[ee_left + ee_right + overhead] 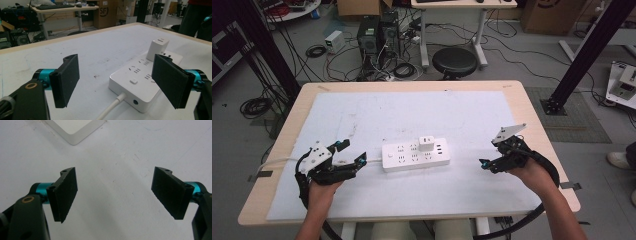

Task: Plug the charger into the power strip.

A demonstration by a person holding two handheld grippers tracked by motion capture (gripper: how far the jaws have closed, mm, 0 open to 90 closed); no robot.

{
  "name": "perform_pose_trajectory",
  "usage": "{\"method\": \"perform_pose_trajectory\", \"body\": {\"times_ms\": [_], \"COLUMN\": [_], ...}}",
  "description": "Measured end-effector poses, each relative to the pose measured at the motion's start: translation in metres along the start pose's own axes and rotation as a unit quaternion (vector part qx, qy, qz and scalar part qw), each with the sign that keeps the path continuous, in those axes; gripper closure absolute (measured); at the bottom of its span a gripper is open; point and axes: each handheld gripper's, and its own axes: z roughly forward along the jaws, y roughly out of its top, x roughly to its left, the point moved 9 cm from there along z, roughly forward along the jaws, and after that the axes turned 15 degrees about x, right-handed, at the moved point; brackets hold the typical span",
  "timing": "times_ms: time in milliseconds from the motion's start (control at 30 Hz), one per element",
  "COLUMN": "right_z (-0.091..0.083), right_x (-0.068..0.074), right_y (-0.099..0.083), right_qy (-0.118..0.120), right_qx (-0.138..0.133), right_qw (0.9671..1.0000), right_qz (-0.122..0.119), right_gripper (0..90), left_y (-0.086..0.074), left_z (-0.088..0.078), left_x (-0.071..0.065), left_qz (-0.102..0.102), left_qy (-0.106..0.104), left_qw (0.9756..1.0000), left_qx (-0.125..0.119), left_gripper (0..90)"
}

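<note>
A white power strip (415, 155) lies in the middle of the white mat, with a white plug adapter (427, 144) seated in its upper right sockets. Its cord leaves the left end toward my left gripper (354, 156), which rests open on the mat just left of the strip. In the left gripper view the strip (142, 80) and the adapter (157, 48) lie ahead between the spread jaws, untouched. My right gripper (484, 163) rests open on the mat well to the right of the strip. In the right gripper view a corner of the strip (75, 130) sits far ahead of the empty jaws.
The white mat (412, 115) covers most of the wooden table (532, 115). Behind the table stand a black stool (455, 62), computer towers (377, 35) and tangled cables on the floor. A black frame post (582, 55) rises at the right.
</note>
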Motion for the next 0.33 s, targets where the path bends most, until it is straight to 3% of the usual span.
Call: {"method": "perform_pose_trajectory", "body": {"times_ms": [333], "right_z": [-0.0018], "right_x": [-0.0016], "right_y": [-0.0039], "right_qy": [-0.001], "right_qx": [-0.003], "right_qw": [1.0000], "right_qz": [0.004], "right_gripper": [21.6], "left_y": [0.0019], "left_z": [0.0010], "left_x": [-0.0012], "left_qz": [0.000], "left_qy": [0.001], "left_qw": [1.0000], "left_qx": [0.000], "left_gripper": [22.4]}}
